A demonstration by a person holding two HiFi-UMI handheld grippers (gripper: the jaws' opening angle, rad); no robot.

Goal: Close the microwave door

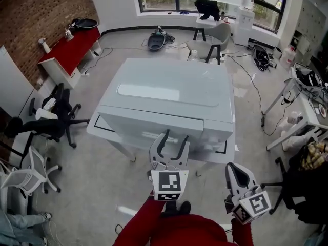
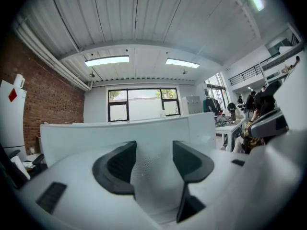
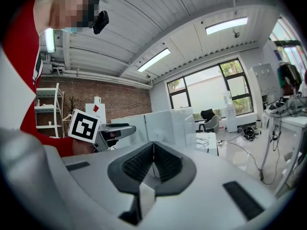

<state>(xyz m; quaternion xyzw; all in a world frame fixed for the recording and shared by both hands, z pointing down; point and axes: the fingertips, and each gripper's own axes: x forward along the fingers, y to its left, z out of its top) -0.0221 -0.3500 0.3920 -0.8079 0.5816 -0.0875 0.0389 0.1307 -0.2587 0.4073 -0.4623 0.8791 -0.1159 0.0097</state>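
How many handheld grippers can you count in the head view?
2. The left gripper hangs before the microwave's front with jaws apart; the right gripper is lower right, jaws together. None seems hidden.

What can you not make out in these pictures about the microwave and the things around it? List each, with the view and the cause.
- Door edge of the microwave, head view: seen steeply from above, partly covered by the open left gripper; shut or ajar, cannot tell.
- Front of the microwave, left gripper view: that gripper's own body fills the lower picture.
- Items on the red table, head view: too small to name.
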